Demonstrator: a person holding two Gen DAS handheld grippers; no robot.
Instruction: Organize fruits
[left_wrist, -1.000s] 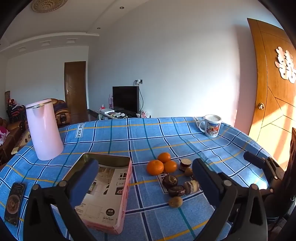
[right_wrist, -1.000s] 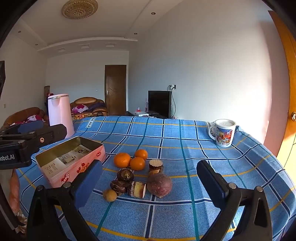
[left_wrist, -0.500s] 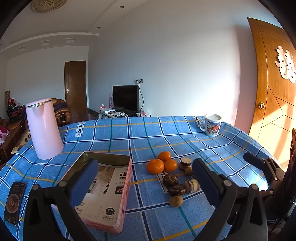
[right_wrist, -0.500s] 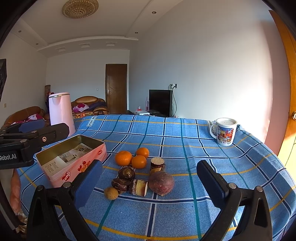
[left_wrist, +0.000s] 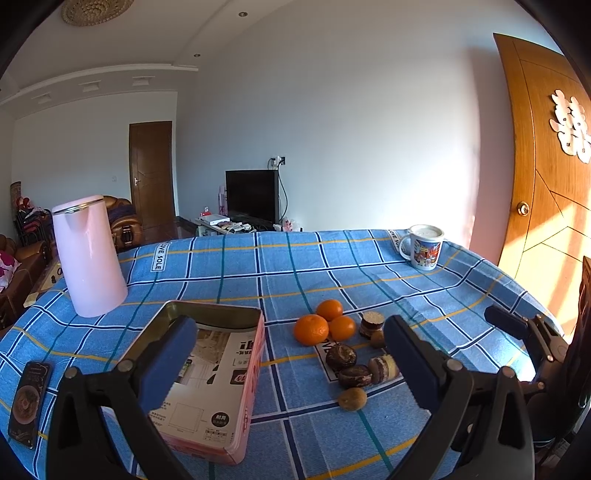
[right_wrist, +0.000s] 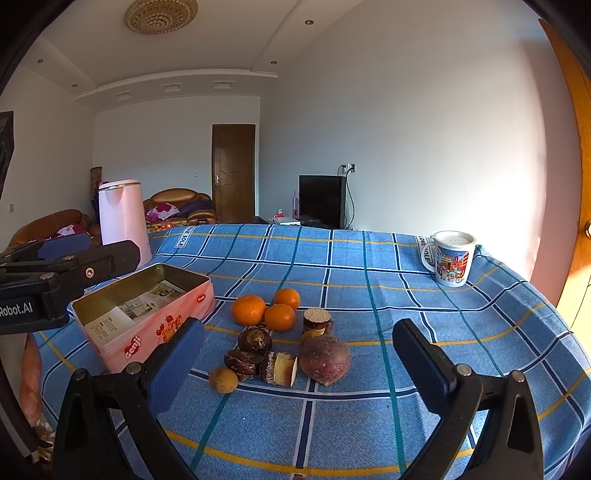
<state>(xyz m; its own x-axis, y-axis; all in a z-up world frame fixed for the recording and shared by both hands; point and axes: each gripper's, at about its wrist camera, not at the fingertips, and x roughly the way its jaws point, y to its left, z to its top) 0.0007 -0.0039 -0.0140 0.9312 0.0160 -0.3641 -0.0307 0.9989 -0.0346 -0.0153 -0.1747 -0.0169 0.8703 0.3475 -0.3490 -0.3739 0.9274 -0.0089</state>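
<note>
Three oranges (left_wrist: 311, 329) (right_wrist: 248, 309) lie mid-table beside several dark brown fruits (left_wrist: 340, 355) (right_wrist: 255, 340), a small tan round fruit (left_wrist: 352, 398) (right_wrist: 223, 380) and a large purple-brown fruit (right_wrist: 324, 359). An open pink tin box (left_wrist: 207, 373) (right_wrist: 147, 314) with printed paper inside sits left of them. My left gripper (left_wrist: 288, 365) is open and empty, above the box's right edge. My right gripper (right_wrist: 299, 365) is open and empty, just before the fruit pile. The left gripper also shows at the left edge of the right wrist view (right_wrist: 55, 273).
A pink kettle (left_wrist: 88, 258) (right_wrist: 123, 218) stands at the far left. A printed mug (left_wrist: 424, 248) (right_wrist: 452, 263) stands at the far right corner. A phone (left_wrist: 28, 397) lies at the near left edge. The blue checked tablecloth (right_wrist: 369, 280) covers the table.
Both views have shifted slightly; the fruits sit a little nearer the right gripper. Both grippers stay open and nothing on the table has moved.
</note>
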